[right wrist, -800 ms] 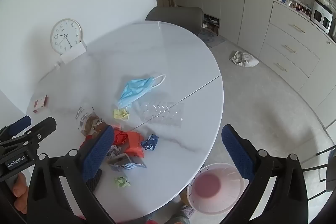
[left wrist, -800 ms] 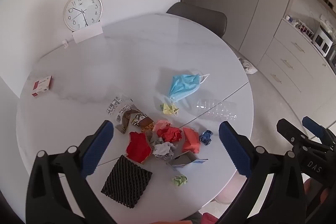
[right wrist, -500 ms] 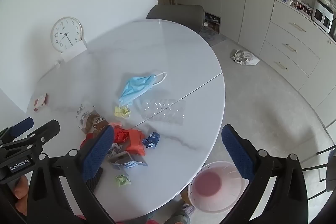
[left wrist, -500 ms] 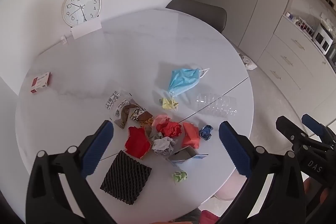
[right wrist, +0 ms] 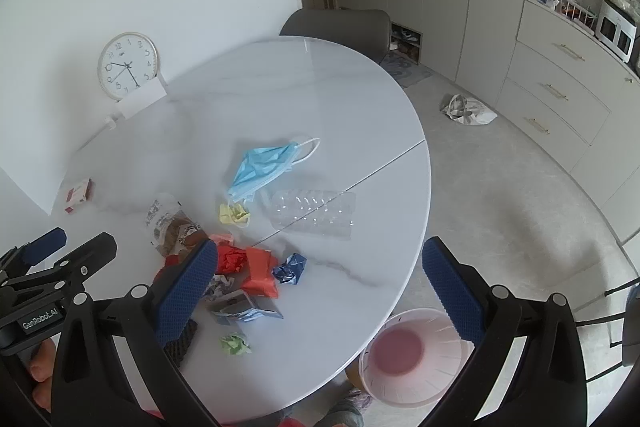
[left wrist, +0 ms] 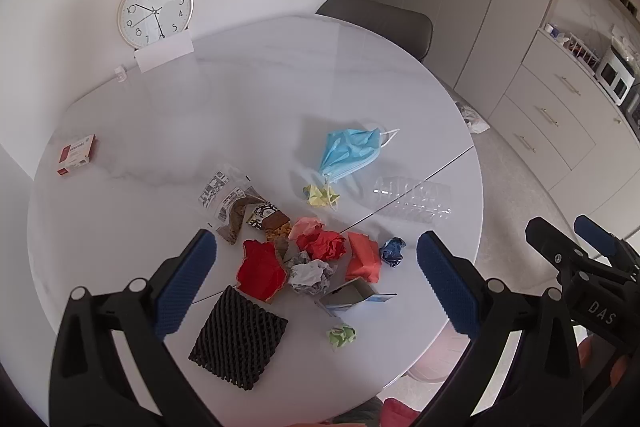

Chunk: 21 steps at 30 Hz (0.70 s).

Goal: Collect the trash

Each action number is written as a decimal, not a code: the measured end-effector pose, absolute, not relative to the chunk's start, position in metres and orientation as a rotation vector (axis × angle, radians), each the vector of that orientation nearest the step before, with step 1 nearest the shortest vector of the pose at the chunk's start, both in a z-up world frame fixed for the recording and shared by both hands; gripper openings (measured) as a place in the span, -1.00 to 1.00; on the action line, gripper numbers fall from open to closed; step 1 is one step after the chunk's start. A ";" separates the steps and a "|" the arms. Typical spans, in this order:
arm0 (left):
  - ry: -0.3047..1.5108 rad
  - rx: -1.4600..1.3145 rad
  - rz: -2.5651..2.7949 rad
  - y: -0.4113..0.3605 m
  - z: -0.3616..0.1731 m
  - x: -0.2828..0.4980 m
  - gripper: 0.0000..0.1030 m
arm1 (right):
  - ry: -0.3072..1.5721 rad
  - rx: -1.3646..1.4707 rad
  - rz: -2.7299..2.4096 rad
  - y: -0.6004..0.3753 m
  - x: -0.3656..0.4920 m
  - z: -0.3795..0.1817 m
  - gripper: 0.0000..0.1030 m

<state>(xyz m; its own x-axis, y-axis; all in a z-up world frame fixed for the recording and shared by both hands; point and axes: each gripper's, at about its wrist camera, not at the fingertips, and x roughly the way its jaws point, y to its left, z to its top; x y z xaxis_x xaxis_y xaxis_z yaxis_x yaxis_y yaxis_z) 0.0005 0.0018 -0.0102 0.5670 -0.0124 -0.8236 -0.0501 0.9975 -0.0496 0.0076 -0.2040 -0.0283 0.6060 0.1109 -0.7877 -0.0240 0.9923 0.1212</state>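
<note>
Overall, little differs from the earlier frames: both views have pulled back and up a touch, so the trash sits slightly smaller and higher in view; no item has shifted on the table (left wrist: 280, 87).

- Left gripper (left wrist: 316, 275): jaws wide apart, nothing between them, above the near table edge. As before.
- Right gripper (right wrist: 320, 287): jaws wide apart, empty, above the table's near right rim. As before.
- Trash, all on the table, untouched:
 - blue mask (left wrist: 350, 149), toward the middle;
 - yellow wad (left wrist: 320, 195), just beside the mask's lower tip;
 - clear tray (left wrist: 412, 199), right of the wad, across the table seam;
 - snack wrappers (left wrist: 240, 207), left of the pile;
 - red papers (left wrist: 324, 245), grey wad (left wrist: 310, 277) and blue foil ball (left wrist: 392, 251), bunched together;
 - small carton (left wrist: 354, 297), touching the pile's near side;
 - black mesh pad (left wrist: 238, 337), near edge;
 - green wad (left wrist: 342, 335), alone, near edge.
- Pink bin (right wrist: 414, 355): on the floor, under the table's near right rim.
- Clock (left wrist: 155, 11): leaning at the wall, far side.
- Red box (left wrist: 76, 155): far left, well apart from the trash.
</note>
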 end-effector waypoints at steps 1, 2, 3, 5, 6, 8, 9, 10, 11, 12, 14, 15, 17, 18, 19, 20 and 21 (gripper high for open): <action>0.968 -0.071 0.024 0.002 -0.010 0.001 0.87 | 0.917 0.102 0.079 -0.203 0.008 -0.028 0.96; 0.967 -0.071 0.025 0.002 -0.010 0.001 0.87 | 0.917 0.101 0.079 -0.203 0.009 -0.029 0.96; 0.966 -0.070 0.026 0.002 -0.010 0.001 0.87 | 0.917 0.101 0.082 -0.202 0.009 -0.029 0.96; 0.965 -0.069 0.026 0.002 -0.011 0.001 0.87 | 0.917 0.100 0.084 -0.200 0.009 -0.028 0.96; 0.965 -0.069 0.027 0.002 -0.011 0.000 0.87 | 0.916 0.102 0.086 -0.202 0.009 -0.028 0.96; 0.966 -0.069 0.027 0.002 -0.011 0.000 0.87 | 0.916 0.104 0.087 -0.203 0.009 -0.028 0.96; 0.965 -0.069 0.026 0.002 -0.011 0.000 0.87 | 0.916 0.103 0.089 -0.203 0.010 -0.028 0.96; 0.965 -0.069 0.026 0.002 -0.011 0.000 0.87 | 0.916 0.102 0.087 -0.203 0.010 -0.028 0.96; 0.965 -0.069 0.027 0.002 -0.011 0.000 0.87 | 0.916 0.100 0.086 -0.202 0.010 -0.028 0.96; 0.965 -0.070 0.027 0.002 -0.011 0.000 0.87 | 0.917 0.099 0.086 -0.202 0.010 -0.029 0.96; 0.966 -0.068 0.026 0.002 -0.011 0.000 0.87 | 0.918 0.099 0.084 -0.202 0.010 -0.029 0.96; 0.965 -0.068 0.027 0.002 -0.012 -0.001 0.87 | 0.918 0.100 0.084 -0.202 0.009 -0.029 0.96; 0.966 -0.068 0.027 0.002 -0.012 -0.001 0.87 | 0.918 0.099 0.084 -0.202 0.009 -0.029 0.96; 0.967 -0.068 0.027 0.002 -0.013 -0.002 0.87 | 0.918 0.097 0.083 -0.202 0.009 -0.029 0.96; 0.967 -0.067 0.026 0.002 -0.014 -0.002 0.87 | 0.917 0.096 0.083 -0.202 0.008 -0.029 0.96; 0.968 -0.067 0.025 0.002 -0.014 -0.003 0.87 | 0.917 0.096 0.084 -0.202 0.008 -0.030 0.96; 0.969 -0.066 0.026 0.002 -0.014 -0.003 0.87 | 0.918 0.095 0.084 -0.202 0.008 -0.030 0.96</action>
<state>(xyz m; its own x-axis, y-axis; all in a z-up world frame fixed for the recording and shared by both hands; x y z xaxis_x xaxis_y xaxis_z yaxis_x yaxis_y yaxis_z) -0.0026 0.0015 -0.0145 0.5663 -0.0079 -0.8241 -0.0515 0.9977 -0.0450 0.0083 -0.2019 -0.0300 0.6049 0.1133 -0.7882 -0.0319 0.9925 0.1182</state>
